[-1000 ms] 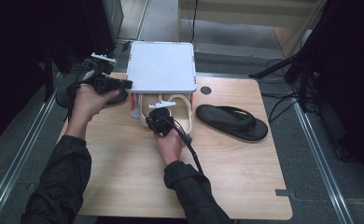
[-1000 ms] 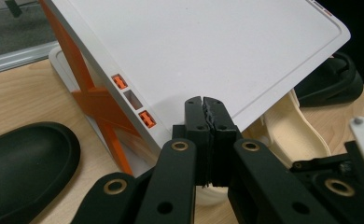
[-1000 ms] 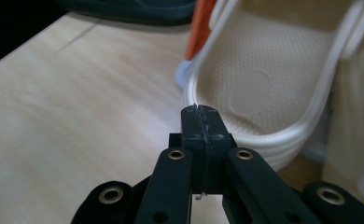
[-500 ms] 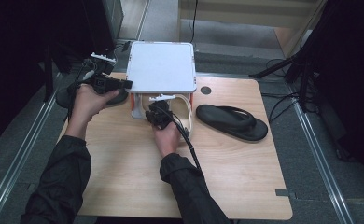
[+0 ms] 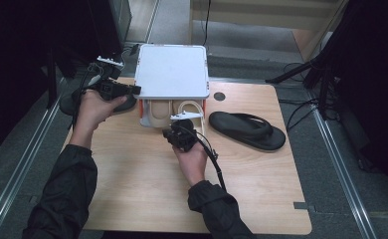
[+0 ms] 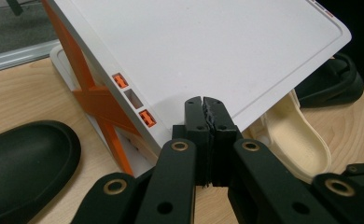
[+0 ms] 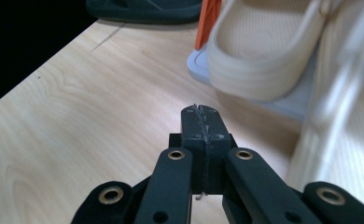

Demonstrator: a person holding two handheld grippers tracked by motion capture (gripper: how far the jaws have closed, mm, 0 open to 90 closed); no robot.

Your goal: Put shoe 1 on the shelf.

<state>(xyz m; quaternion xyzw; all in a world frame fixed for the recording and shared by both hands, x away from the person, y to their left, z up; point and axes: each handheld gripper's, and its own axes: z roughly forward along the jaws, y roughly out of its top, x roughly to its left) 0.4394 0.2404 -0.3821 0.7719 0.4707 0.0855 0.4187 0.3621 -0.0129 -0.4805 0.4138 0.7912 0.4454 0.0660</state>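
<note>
Two hand-held grippers' jaws together | right hand-held gripper [image 7: 202,112] just before cream sandal [image 7: 264,51] | left hand-held gripper [image 6: 203,105] beside white rack [image 6: 208,51]

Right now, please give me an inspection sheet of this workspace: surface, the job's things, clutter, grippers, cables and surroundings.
Surface: light wooden table, round cable hole near its far edge.
Job's things: white shoe rack with orange side braces; cream sandals on its lower shelf; one black flip-flop on the table right of the rack; another black shoe left of the rack.
Clutter: nothing seen.
Grippers: left gripper shut and empty, at the rack's left side; right gripper shut and empty, pointing at the cream sandals.
Cables: one black cable trails from the right gripper along the forearm.
Surroundings: grey floor, metal rails, dark equipment at both sides.
</note>
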